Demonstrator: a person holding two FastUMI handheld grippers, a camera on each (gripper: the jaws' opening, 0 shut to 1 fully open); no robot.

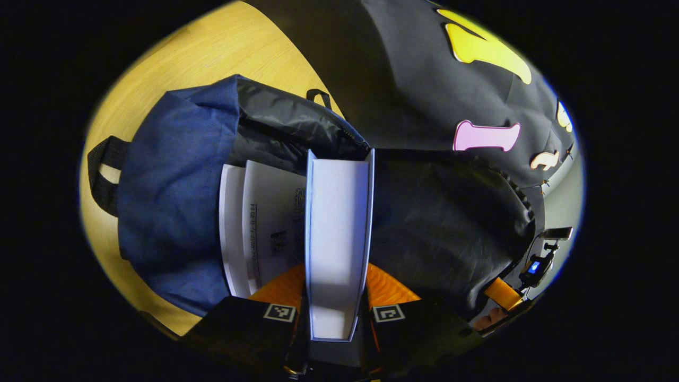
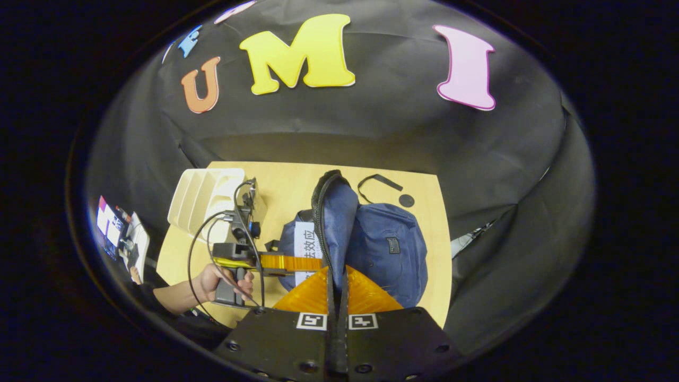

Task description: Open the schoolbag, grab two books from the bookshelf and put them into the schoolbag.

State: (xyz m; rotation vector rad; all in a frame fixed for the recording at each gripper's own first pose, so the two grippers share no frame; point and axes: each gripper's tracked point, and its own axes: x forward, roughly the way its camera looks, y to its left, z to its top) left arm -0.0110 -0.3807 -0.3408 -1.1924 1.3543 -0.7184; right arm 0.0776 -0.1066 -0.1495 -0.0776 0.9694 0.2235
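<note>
The blue schoolbag (image 1: 175, 212) lies open on the wooden table (image 1: 212, 48), its black lining showing. My left gripper (image 1: 337, 313) is shut on a book (image 1: 339, 223), held edge-on with its far end in the bag's mouth. Another white book (image 1: 265, 223) lies inside the bag, to the left of it. In the right gripper view the schoolbag (image 2: 390, 244) sits mid-table, and my right gripper (image 2: 337, 305) is shut on the bag's black opening rim (image 2: 320, 207), holding it up. The left gripper (image 2: 313, 262), held by a hand (image 2: 212, 281), comes in from the left with the book (image 2: 304, 241).
A white bookshelf rack (image 2: 204, 199) stands at the table's far left corner. A loose black strap (image 2: 379, 180) and a small dark disc (image 2: 406, 200) lie behind the bag. The table's front edge (image 2: 440, 313) is close to the bag. A bag strap (image 1: 103, 175) sticks out left.
</note>
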